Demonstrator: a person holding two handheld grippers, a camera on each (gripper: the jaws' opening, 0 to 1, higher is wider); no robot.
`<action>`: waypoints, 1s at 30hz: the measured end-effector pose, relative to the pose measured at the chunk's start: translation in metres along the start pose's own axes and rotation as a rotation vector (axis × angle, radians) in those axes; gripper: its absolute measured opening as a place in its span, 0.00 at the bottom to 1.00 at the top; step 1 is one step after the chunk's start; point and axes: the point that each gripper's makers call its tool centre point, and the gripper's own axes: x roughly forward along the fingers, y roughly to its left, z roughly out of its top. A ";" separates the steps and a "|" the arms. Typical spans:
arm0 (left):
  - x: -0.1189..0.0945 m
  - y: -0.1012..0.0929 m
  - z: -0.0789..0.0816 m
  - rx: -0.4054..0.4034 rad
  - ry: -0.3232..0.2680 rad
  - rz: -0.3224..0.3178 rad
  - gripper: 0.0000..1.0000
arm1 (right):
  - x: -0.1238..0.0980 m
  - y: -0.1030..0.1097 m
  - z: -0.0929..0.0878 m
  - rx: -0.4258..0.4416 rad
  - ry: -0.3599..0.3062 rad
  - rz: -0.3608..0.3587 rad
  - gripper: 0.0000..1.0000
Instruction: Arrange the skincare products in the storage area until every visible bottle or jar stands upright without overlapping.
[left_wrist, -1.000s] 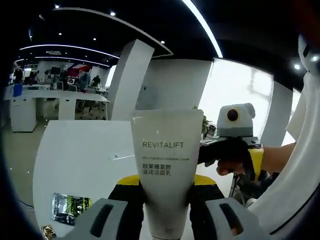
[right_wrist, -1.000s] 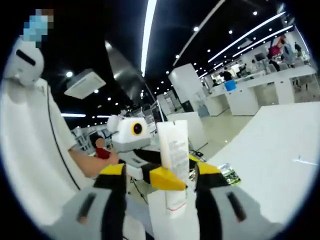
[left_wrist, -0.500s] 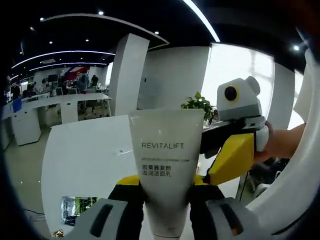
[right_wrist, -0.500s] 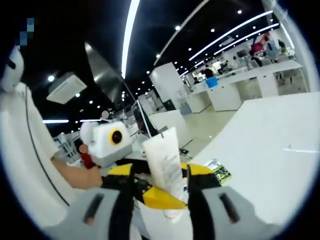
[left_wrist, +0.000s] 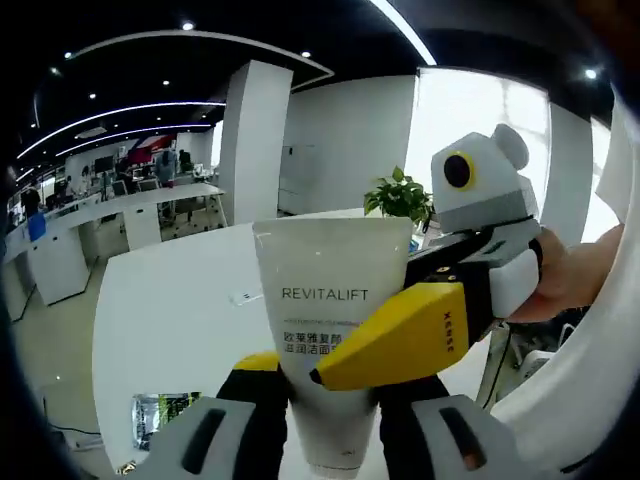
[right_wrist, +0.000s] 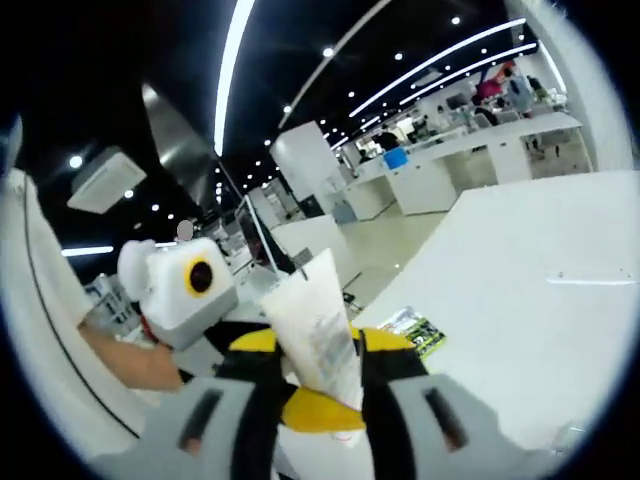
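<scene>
A: Tube (left_wrist: 333, 330): where is it, and how does its long axis lie?

B: I see it clamped between the left gripper (left_wrist: 333, 440) jaws, cap end down in the grip, crimped end pointing away along the jaws, held above the table (left_wrist: 170, 320).

A: And the right gripper (left_wrist: 400, 340)?

B: It reaches in from the right, yellow jaw across the tube's face. In the right gripper view its jaws straddle the tube; I cannot tell whether they have closed on it.

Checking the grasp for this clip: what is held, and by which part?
The left gripper holds the white Revitalift tube by its lower end; the right gripper closes around its middle.
</scene>
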 end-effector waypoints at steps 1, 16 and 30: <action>0.001 -0.001 -0.001 0.002 0.008 0.001 0.34 | 0.000 0.000 -0.001 -0.004 0.001 -0.005 0.23; -0.003 -0.001 0.002 0.021 -0.011 0.019 0.34 | -0.010 -0.005 0.002 -0.174 0.013 -0.055 0.07; -0.008 -0.007 0.001 -0.015 -0.033 -0.098 0.34 | -0.013 -0.002 0.000 -0.215 0.030 -0.017 0.06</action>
